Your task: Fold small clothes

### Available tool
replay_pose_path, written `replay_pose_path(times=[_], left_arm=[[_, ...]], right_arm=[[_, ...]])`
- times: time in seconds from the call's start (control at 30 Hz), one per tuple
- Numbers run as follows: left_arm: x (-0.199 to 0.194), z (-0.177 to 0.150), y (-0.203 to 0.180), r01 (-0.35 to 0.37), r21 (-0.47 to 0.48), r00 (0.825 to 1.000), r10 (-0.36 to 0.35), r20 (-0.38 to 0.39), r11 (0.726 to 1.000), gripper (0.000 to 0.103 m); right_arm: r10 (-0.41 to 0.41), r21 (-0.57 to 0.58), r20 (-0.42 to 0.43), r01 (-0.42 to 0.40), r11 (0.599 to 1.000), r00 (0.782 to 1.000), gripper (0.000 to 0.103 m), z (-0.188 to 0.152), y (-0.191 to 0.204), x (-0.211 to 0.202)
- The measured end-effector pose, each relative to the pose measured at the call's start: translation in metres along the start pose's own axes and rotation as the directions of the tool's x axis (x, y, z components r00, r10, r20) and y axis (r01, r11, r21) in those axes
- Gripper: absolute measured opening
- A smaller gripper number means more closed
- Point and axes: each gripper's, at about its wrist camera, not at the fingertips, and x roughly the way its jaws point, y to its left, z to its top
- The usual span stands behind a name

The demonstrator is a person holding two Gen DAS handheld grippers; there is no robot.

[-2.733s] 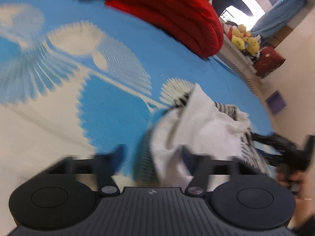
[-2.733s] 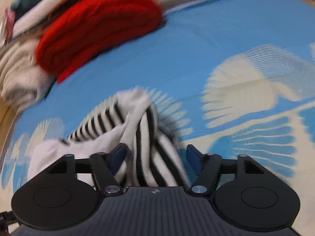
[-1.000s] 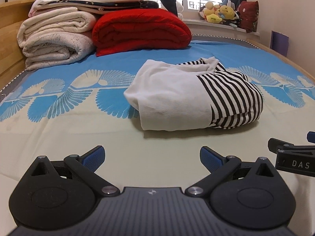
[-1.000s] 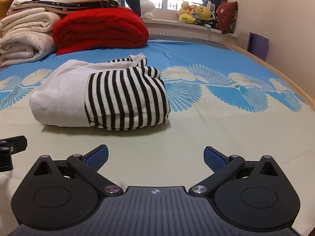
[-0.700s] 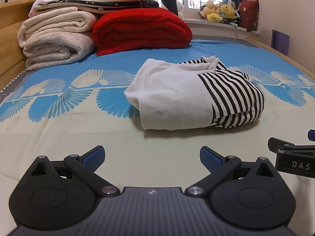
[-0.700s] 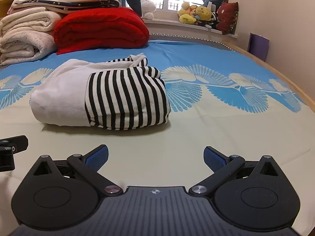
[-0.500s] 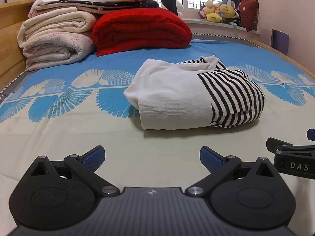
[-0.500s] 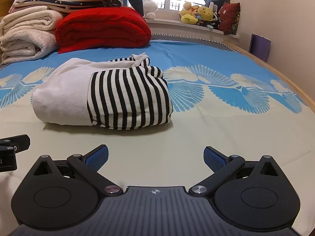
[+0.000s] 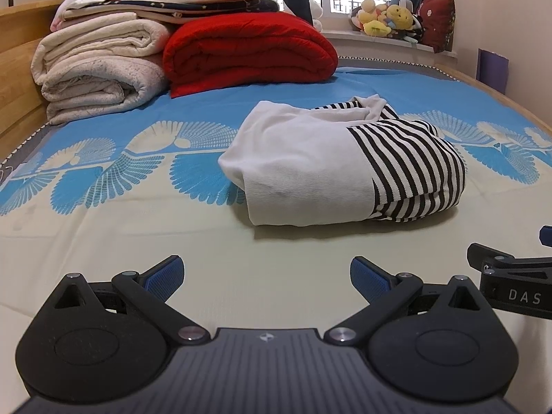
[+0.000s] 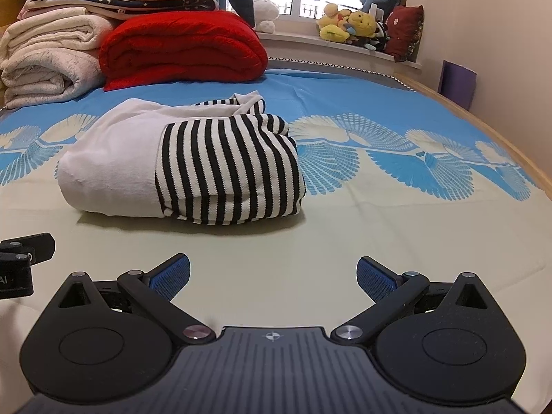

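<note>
My left tool (image 9: 267,276) stands with its fingers spread wide and nothing between them; my right tool (image 10: 272,276) is likewise spread wide and holds nothing. Both sit low over the cream part of the bed sheet (image 9: 103,241), side by side, with the right tool's edge visible at the right margin of the left view.

The garment (image 9: 341,169), white with a black-and-white striped section, lies folded into a compact bundle on the bed, ahead of both tools and clear of them. In the right view the garment (image 10: 183,165) sits left of centre; its striped part faces the right side of the bed.

Behind it, near the head of the bed, I note a folded red blanket (image 9: 248,51) beside a stack of cream blankets (image 9: 100,65). Stuffed toys (image 10: 348,24) line the window sill.
</note>
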Motion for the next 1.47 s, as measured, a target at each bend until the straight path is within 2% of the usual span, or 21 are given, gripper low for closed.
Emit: replay_pose_path(times=[1.27,1.47], left_arm=[[0.005,-0.003,-0.008,-0.012,0.013,1.0,0.013,-0.022,1.0,0.102],[0.005,-0.005,-0.011,-0.011,0.019,1.0,0.011,-0.023,1.0,0.102]], right_arm=[[0.01,-0.014,0.003,-0.01,1.0,1.0,0.102,0.001,0.007,-0.001],[0.051,0.003,0.012,-0.051,0.999,0.999,0.102,0.002,0.007,-0.004]])
